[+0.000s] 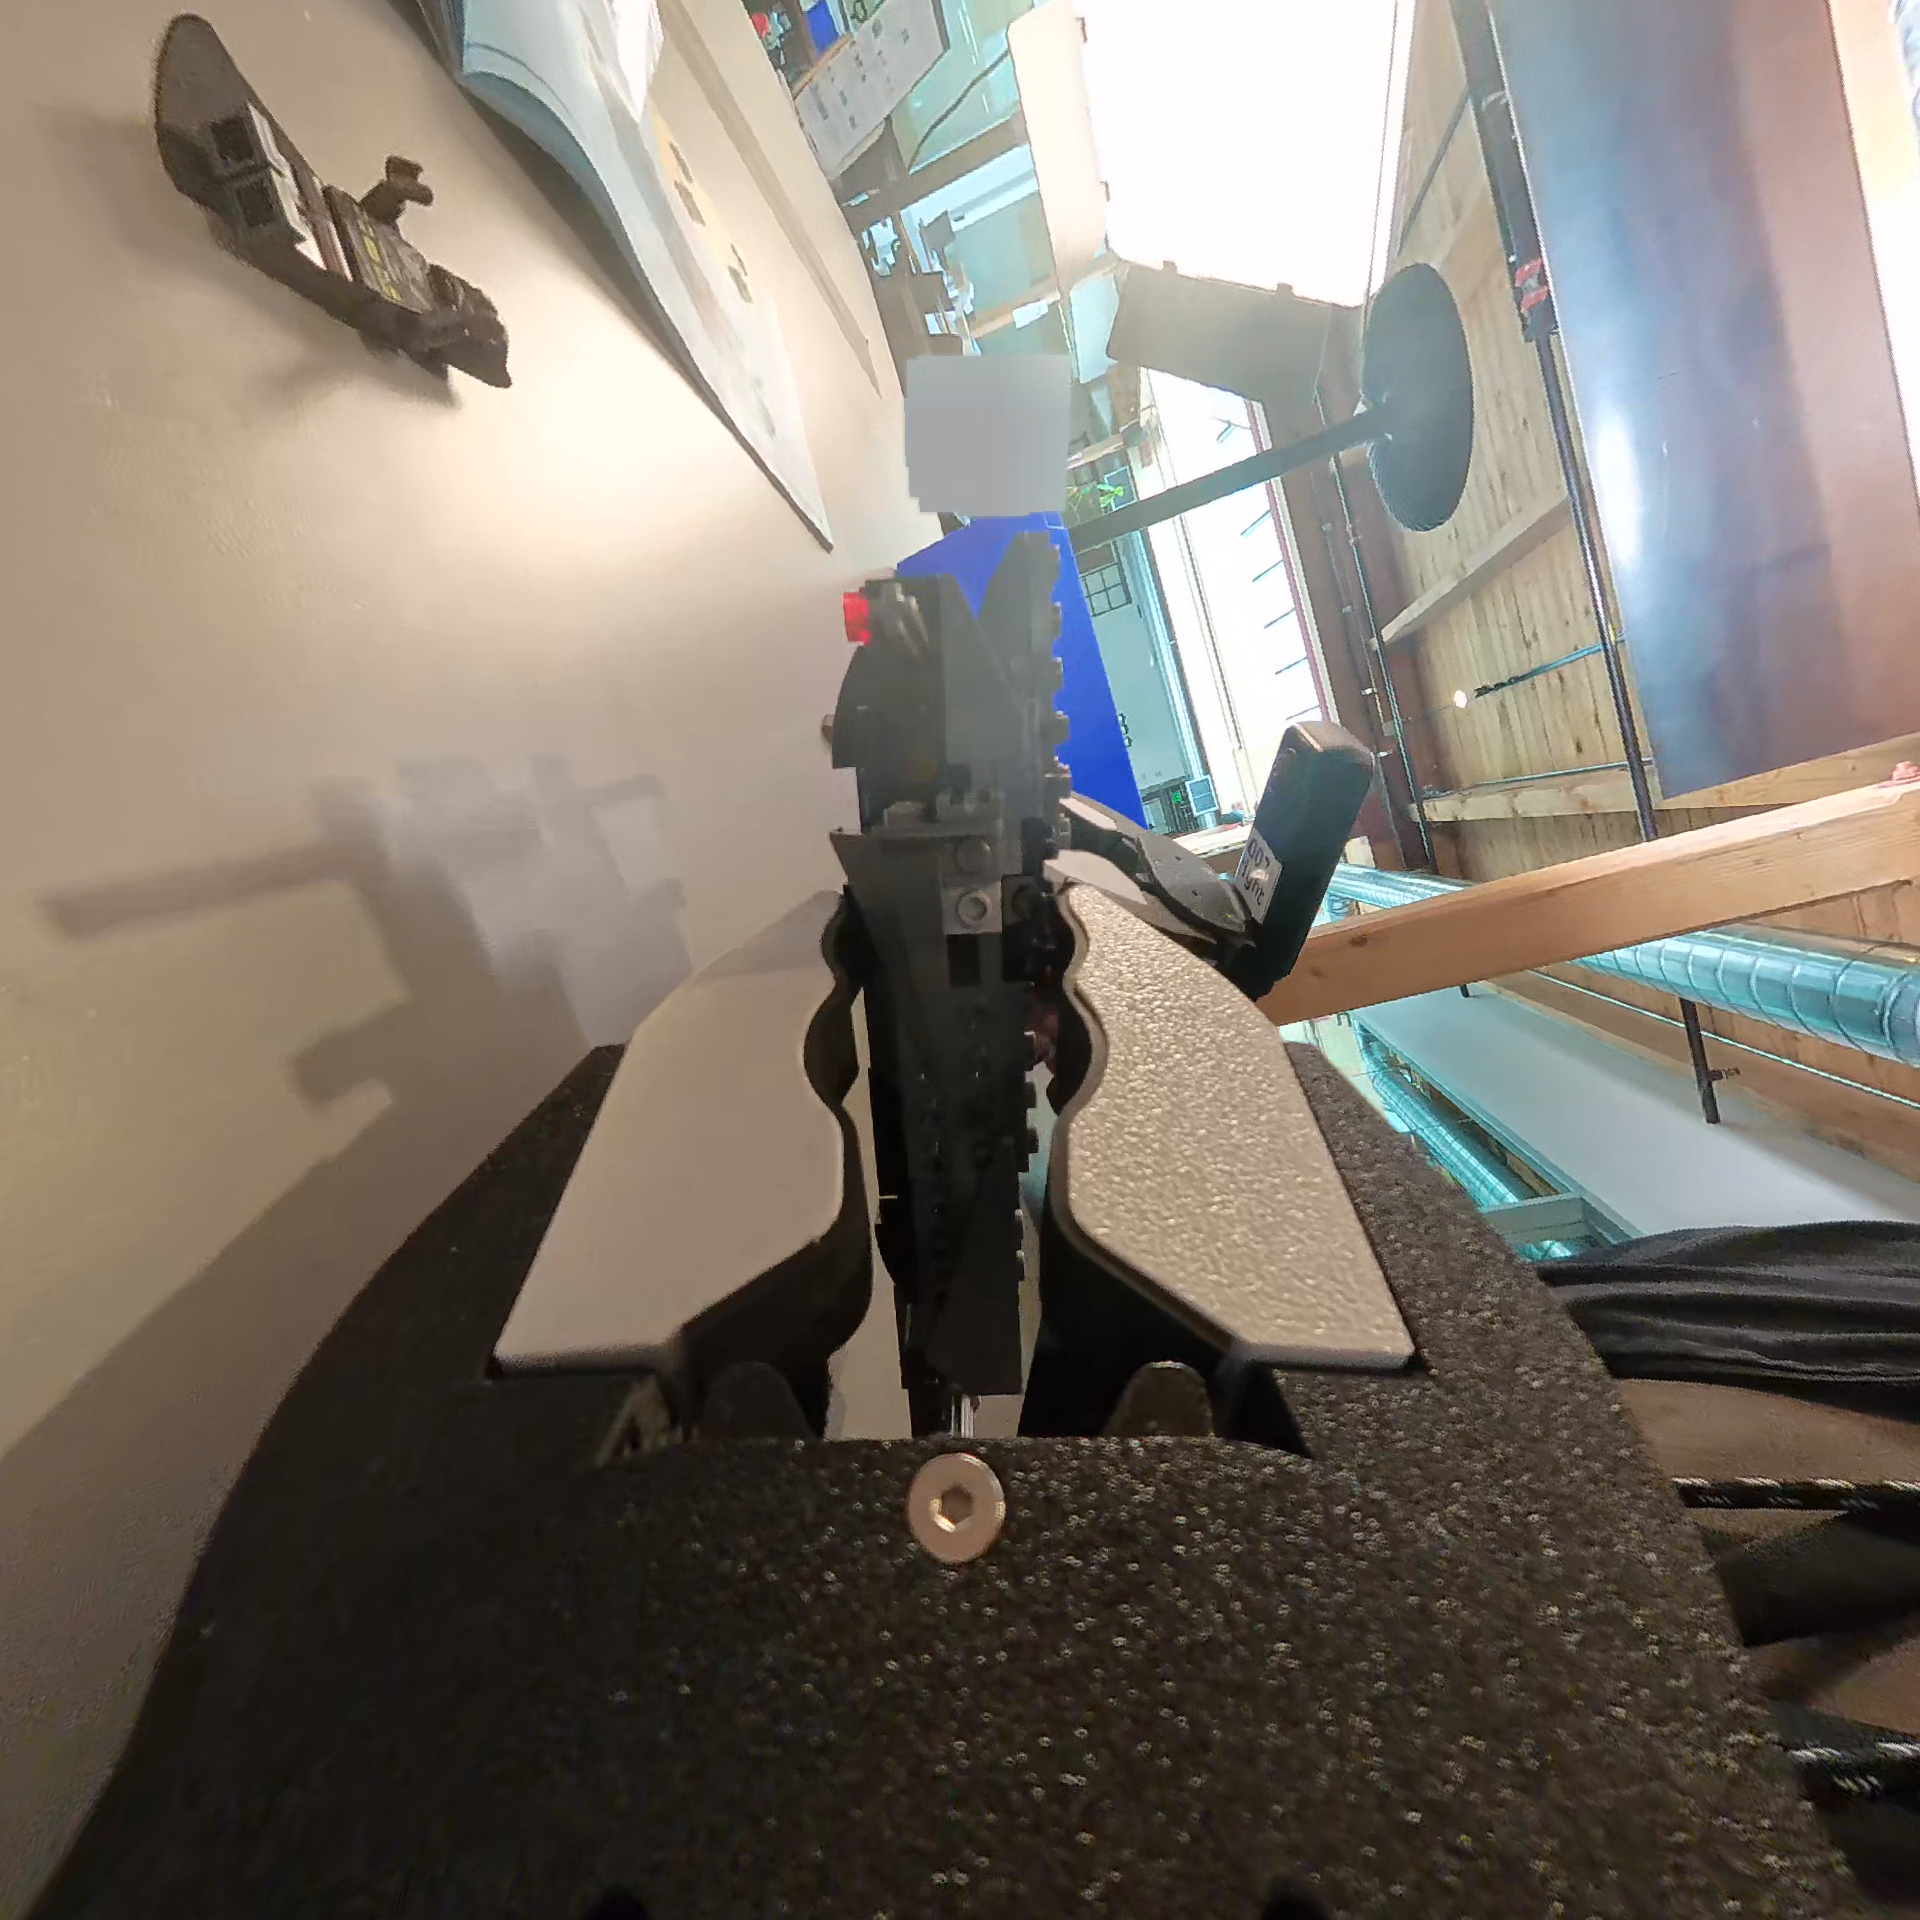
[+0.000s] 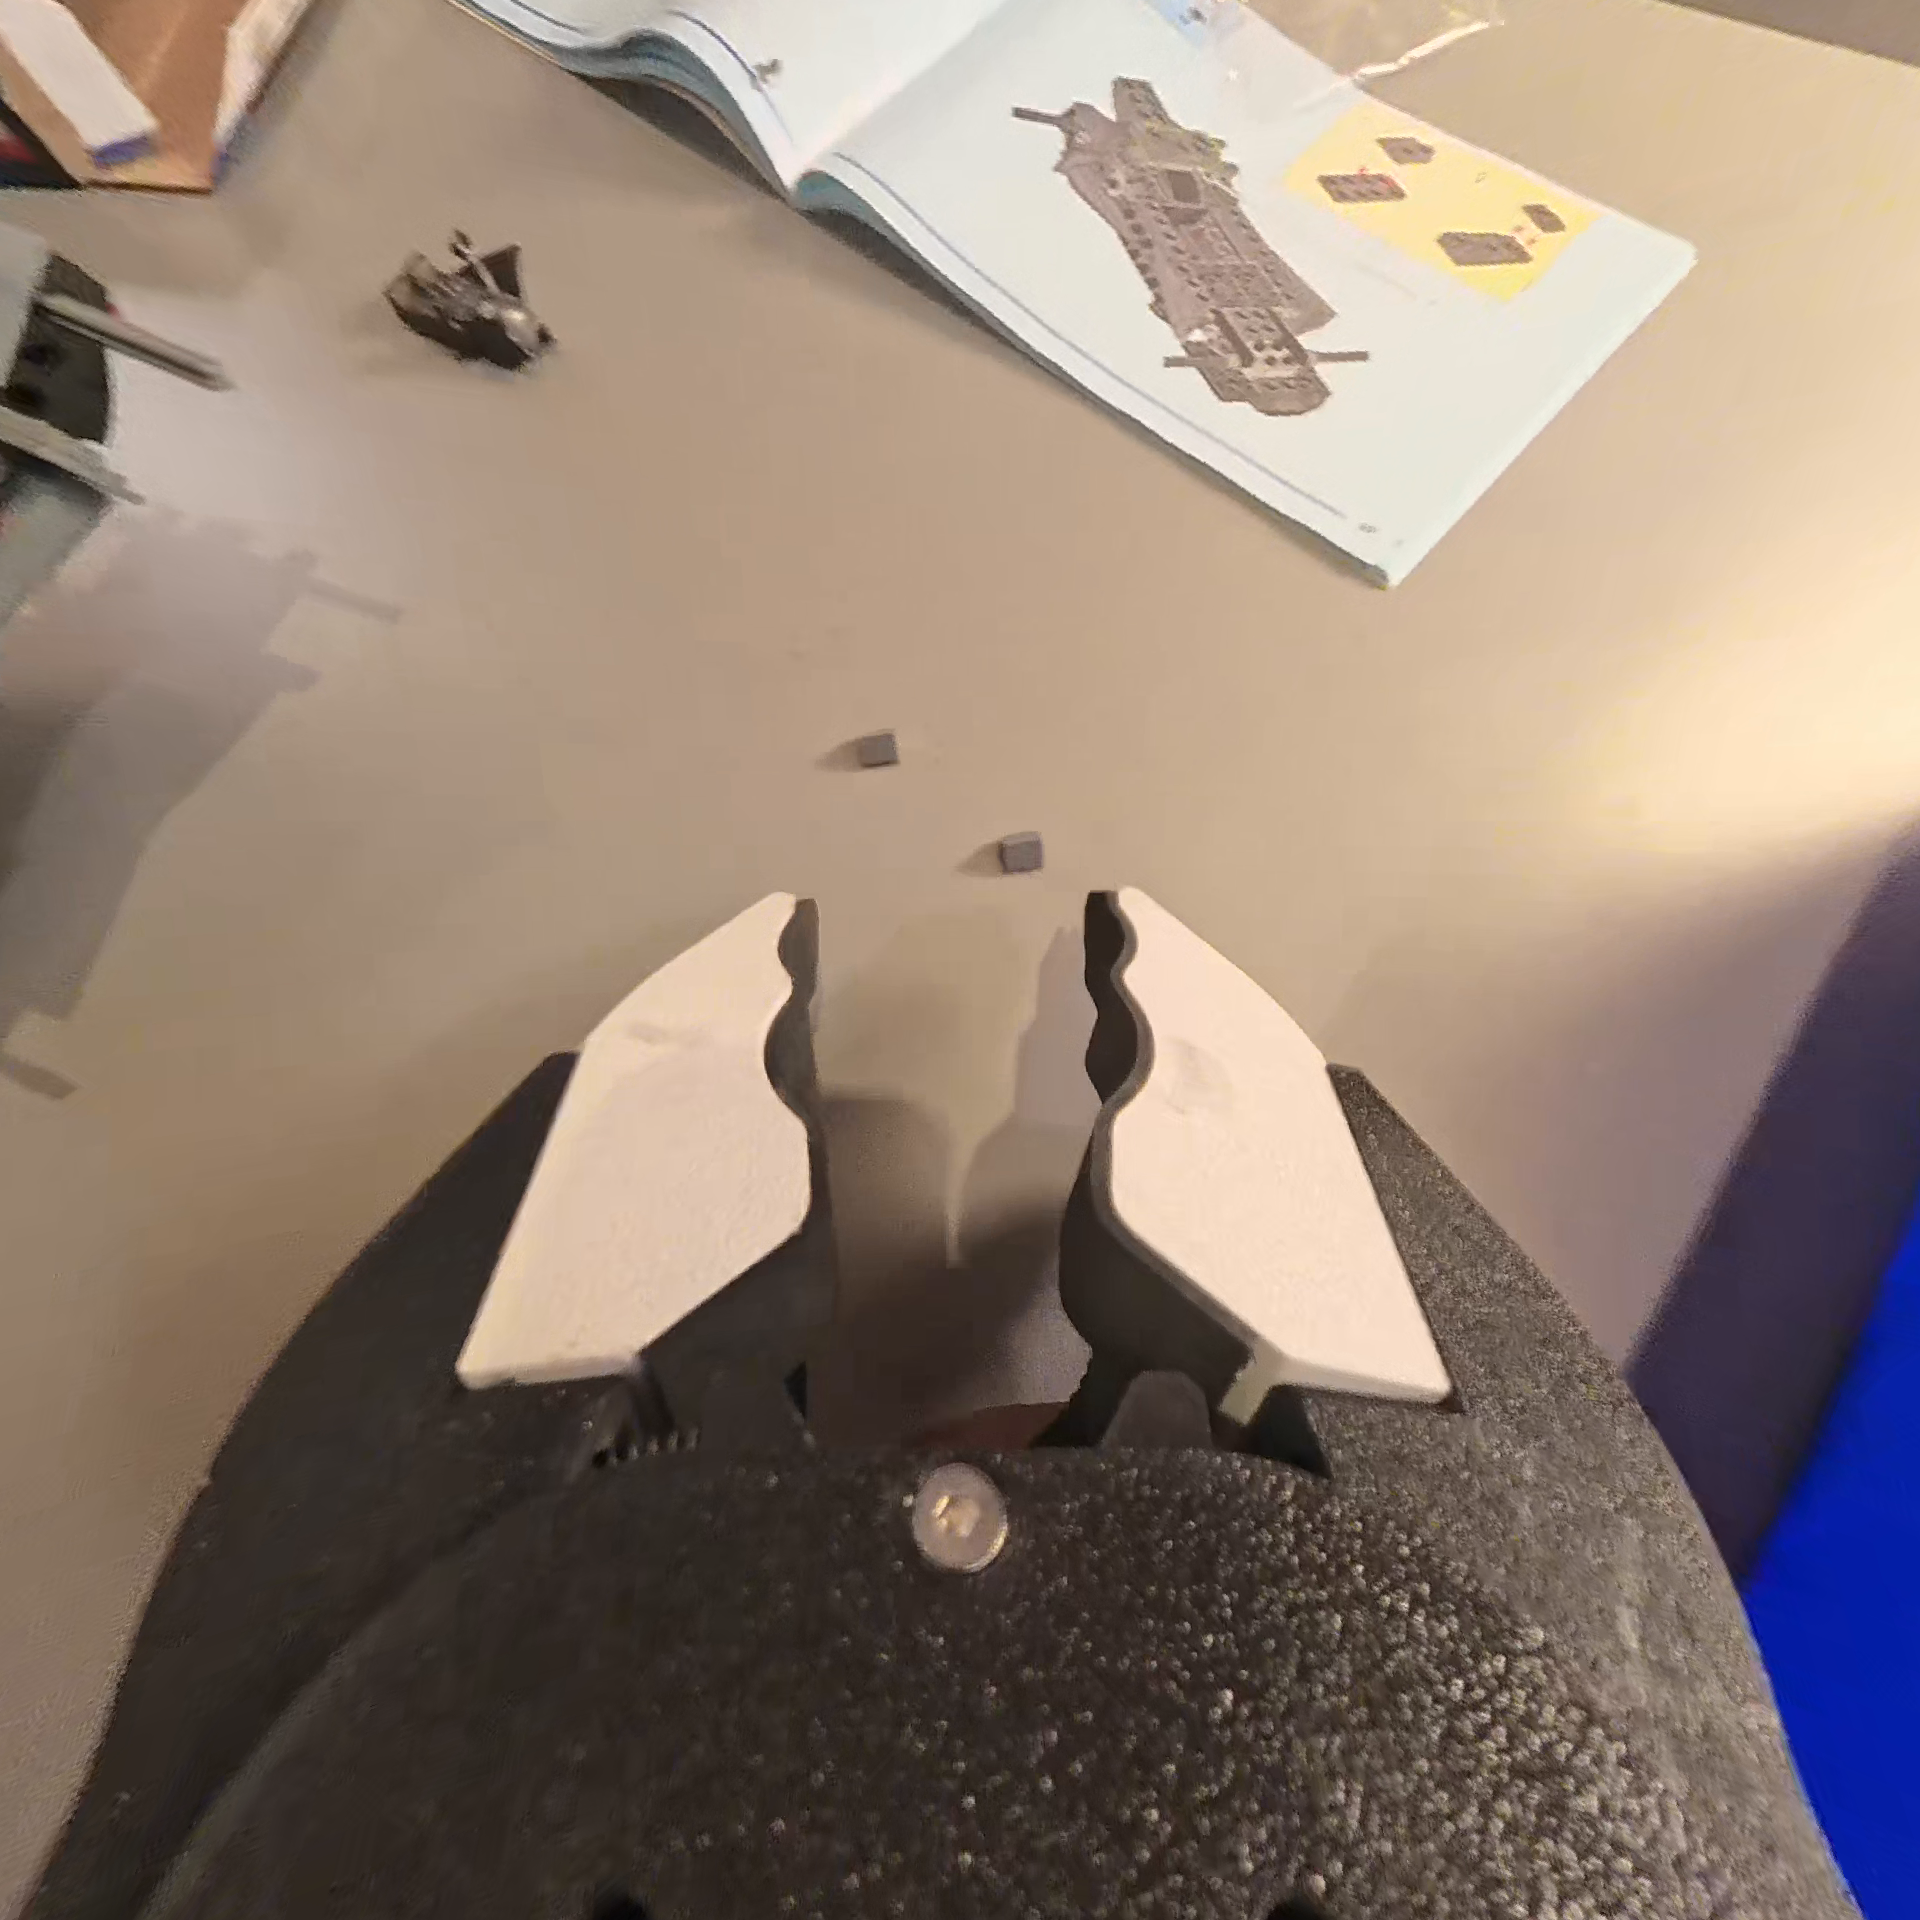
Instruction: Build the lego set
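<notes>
My left claw (image 1: 951, 925) is clenched on a long grey brick model (image 1: 956, 935), both pads pressing its sides. The model runs lengthwise between the fingers and sticks out past the tips toward twelve o'clock, with a small red piece (image 1: 855, 608) at its far end. It is lifted clear of the desk (image 1: 312, 727), which this tilted view shows running up the nine o'clock side.

My right claw (image 2: 951, 904) is released, with nothing between the fingers. It hangs over the desk, and two small grey bricks (image 2: 1018, 850) lie loose just past the fingertips, one near the right tip, the other (image 2: 876, 748) a little further on toward twelve o'clock.

As for progress, the main body looks largely built. The two loose bricks and a small dark sub-assembly (image 2: 462, 301) at eleven o'clock lie unattached. An open instruction booklet (image 2: 1247, 260) lies at one o'clock.

For room, the desk around the bricks is bare on all sides. The desk edge falls away at three o'clock in the right view, where something blue (image 2: 1829, 1455) shows. Cardboard boxes (image 2: 125, 94) sit far off at ten o'clock.
</notes>
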